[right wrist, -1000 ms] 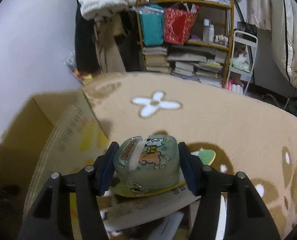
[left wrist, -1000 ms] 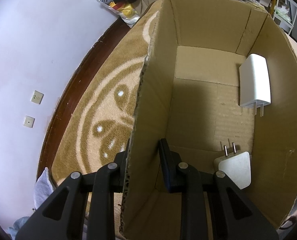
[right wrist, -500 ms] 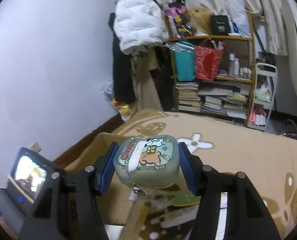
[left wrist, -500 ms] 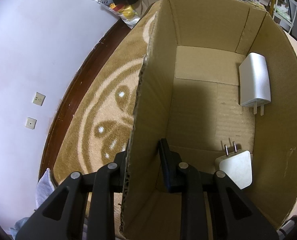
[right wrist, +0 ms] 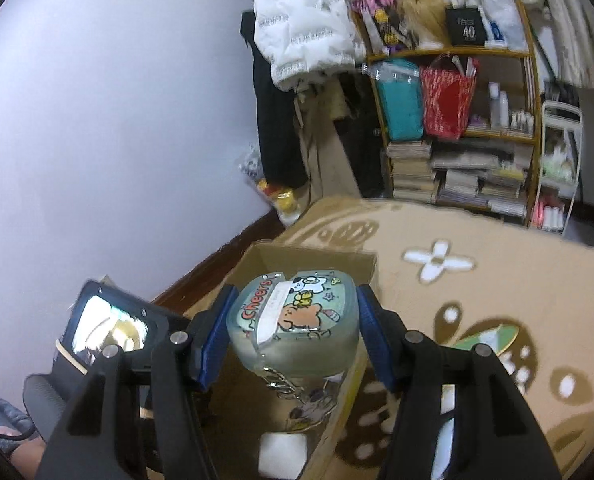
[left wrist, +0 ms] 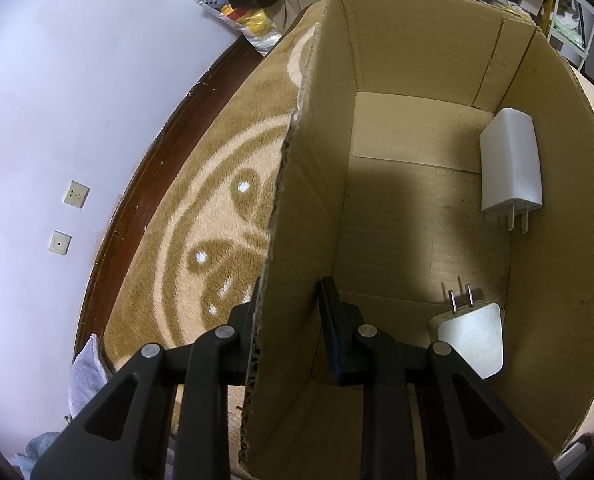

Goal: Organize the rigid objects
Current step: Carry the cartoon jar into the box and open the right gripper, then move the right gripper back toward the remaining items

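Right gripper (right wrist: 293,330) clamping a small pale-green case (right wrist: 293,330) between its blue pads (right wrist: 213,344), pressing on both sides of it, printed lid with cartoon animals and the word "Cheers" facing up and toward the camera. Holding it in the air above the open cardboard box (right wrist: 317,258), over the box's inside and nearer the side that shows lowest in the right wrist view. Dangling from the case's lower edge, a short chain with a charm (right wrist: 297,396), hanging into the box's opening. Lying on the box floor, straight below the case, a white block (right wrist: 283,454), its details blurred.

Left gripper (left wrist: 285,320) pinching the box's left wall (left wrist: 297,240), jaws narrowed onto the cardboard, one finger outside the wall and the other inside.

Lying flat on the box floor (left wrist: 417,232), along the wall opposite the pinched one, a white charger (left wrist: 511,170) with its two prongs pointing toward the camera. Resting near the same wall, closer to the left gripper, a second white plug (left wrist: 471,338) with prongs pointing away from it. The two well apart from each other.

Box sitting on a tan patterned rug (left wrist: 201,220).
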`<move>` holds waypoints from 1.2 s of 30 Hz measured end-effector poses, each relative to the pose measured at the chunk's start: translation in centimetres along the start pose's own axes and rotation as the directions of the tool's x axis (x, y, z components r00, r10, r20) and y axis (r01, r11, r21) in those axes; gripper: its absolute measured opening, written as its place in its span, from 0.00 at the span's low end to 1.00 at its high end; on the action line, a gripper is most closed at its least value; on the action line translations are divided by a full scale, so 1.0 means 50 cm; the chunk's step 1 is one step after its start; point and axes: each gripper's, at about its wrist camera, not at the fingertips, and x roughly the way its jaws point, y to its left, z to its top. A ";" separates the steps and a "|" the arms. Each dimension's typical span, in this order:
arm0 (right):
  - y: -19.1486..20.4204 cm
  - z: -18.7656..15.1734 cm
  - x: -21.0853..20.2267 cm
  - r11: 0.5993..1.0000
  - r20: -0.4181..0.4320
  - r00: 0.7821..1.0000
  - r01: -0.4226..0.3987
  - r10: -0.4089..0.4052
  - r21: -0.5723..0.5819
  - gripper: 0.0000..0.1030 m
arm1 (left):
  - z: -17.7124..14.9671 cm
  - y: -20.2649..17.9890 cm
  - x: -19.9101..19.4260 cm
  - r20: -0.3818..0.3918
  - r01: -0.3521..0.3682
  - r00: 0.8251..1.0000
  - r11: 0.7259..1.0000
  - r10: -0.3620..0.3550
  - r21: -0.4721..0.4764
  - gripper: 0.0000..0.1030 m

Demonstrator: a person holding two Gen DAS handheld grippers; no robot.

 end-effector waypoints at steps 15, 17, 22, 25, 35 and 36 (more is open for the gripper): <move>-0.003 -0.031 0.025 1.000 -0.033 0.999 -0.012 0.011 -0.010 0.60 | 0.002 0.001 0.004 -0.008 -0.004 1.000 1.000 0.004 0.001 0.24; -0.006 -0.030 0.024 1.000 -0.038 0.999 0.002 -0.002 -0.018 0.60 | 0.002 0.001 0.006 -0.010 -0.018 1.000 1.000 0.018 0.002 0.25; -0.021 -0.021 0.018 1.000 -0.027 0.999 0.023 -0.023 0.000 0.63 | 0.000 -0.003 0.005 -0.009 -0.022 1.000 1.000 0.022 0.003 0.25; -0.030 -0.017 0.013 0.998 -0.017 0.998 0.062 -0.062 -0.005 0.85 | -0.001 -0.005 0.004 -0.010 -0.022 1.000 1.000 0.022 0.003 0.26; -0.106 -0.014 -0.002 0.985 -0.008 0.988 0.157 -0.157 0.072 1.00 | -0.004 -0.006 0.006 -0.009 -0.022 1.000 1.000 0.022 0.006 0.26; -0.114 -0.014 -0.002 0.983 -0.013 0.986 0.167 -0.166 0.078 1.00 | -0.004 -0.006 0.006 -0.009 -0.022 1.000 1.000 0.022 0.006 0.26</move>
